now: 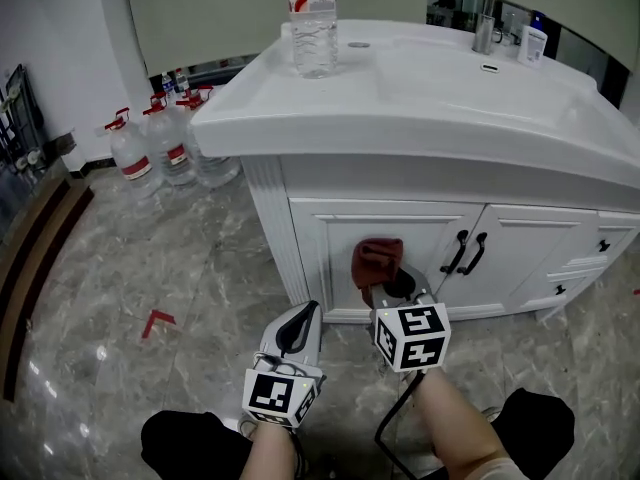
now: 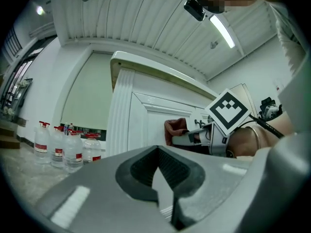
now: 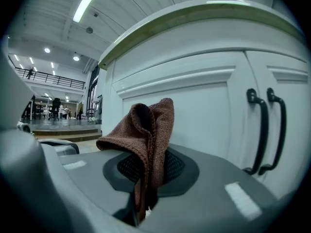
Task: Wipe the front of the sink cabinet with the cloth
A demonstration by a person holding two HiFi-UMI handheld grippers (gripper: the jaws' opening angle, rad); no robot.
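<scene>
Floor [image 1: 180, 268], marble: carries sink cabinet [image 1: 335, 243], water jugs [image 1: 170, 148] near its L end, red tape mark [image 1: 157, 321]. Bottle [image 1: 313, 23] on cabinet top.

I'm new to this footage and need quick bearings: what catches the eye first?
A brown cloth pinched in the right gripper's jaws stands out, held up before the white cabinet door, left of its black handles. The left gripper hangs lower, jaws shut on nothing. A clear bottle stands on the countertop's left end, and water jugs cluster on the floor beyond.

Brown knitted cloth [image 1: 377, 261] bunched upright, seemingly touching white sink cabinet [image 1: 330, 238] door.
</scene>
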